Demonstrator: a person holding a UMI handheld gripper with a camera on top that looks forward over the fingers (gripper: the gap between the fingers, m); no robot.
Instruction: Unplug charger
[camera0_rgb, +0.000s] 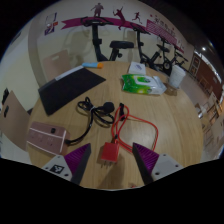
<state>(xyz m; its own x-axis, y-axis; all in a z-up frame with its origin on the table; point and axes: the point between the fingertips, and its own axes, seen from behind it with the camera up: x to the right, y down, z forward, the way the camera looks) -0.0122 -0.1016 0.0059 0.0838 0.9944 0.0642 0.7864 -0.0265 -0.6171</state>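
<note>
No text, brand, number or sign was legible anywhere. Green-and-white packet (143, 84) on the wooden table (180, 125) carried print, too small to read. Wall banner (110, 18) beyond the table showed dark figure silhouettes on magenta, no lettering made out

The gripper (110, 160) reaches forward, angled down, with its two fingers spread wide apart. Each finger (72, 163) carries a magenta pad (150, 160) on its inner face, and neither pad presses on anything.
</note>
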